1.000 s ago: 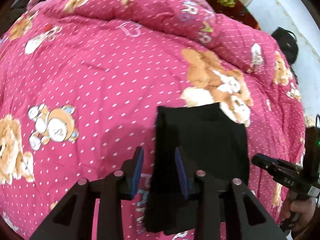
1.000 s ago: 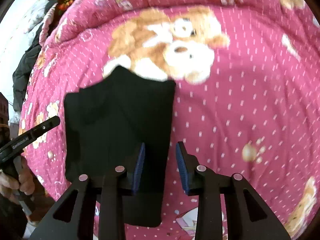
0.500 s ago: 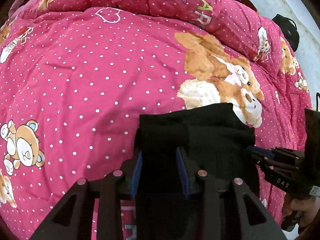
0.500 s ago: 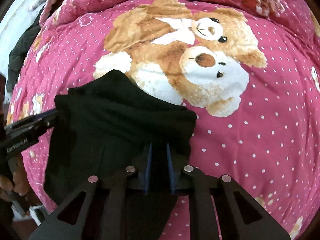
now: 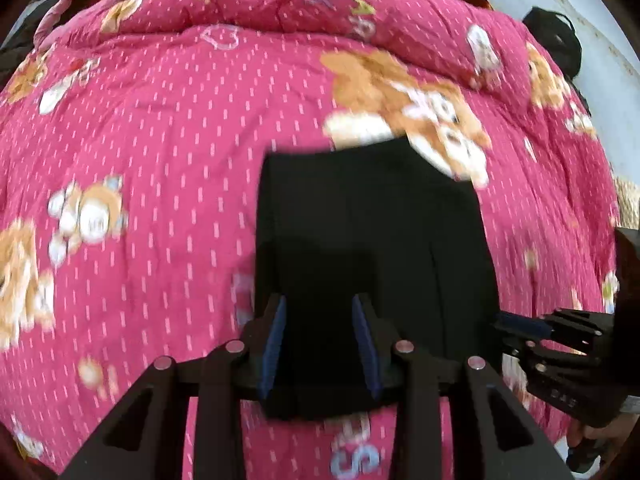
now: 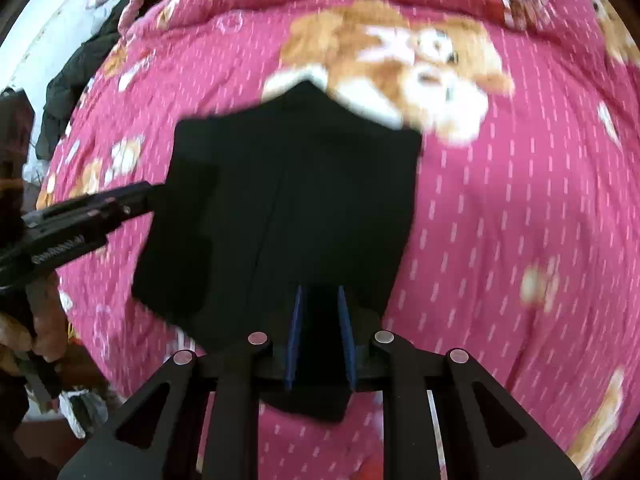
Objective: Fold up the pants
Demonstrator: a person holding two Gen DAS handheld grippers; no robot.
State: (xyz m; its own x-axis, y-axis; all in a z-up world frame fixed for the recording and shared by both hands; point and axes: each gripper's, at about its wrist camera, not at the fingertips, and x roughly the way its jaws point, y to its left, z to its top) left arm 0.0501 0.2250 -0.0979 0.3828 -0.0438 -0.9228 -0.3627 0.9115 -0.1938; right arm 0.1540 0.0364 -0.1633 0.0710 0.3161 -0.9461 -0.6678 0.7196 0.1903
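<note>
Folded pants between two grippers

Pants (image 5: 372, 232) run toward 12 o'clock; left gripper (image 5: 319, 320) spread, right gripper (image 6: 320, 312) parted (both empty), equally near.

Both views are brightly and evenly lit, with motion blur streaking the quilt's (image 5: 168, 128) dots into short dashes. Fisheye bending curves the edges, corners go black, and the pants (image 6: 296, 200) show almost no detail.

Left gripper (image 5: 320, 340), right gripper (image 6: 322, 336): black angular frames, blue pads, silver round screws; bare-skinned hand (image 6: 28, 332)
</note>
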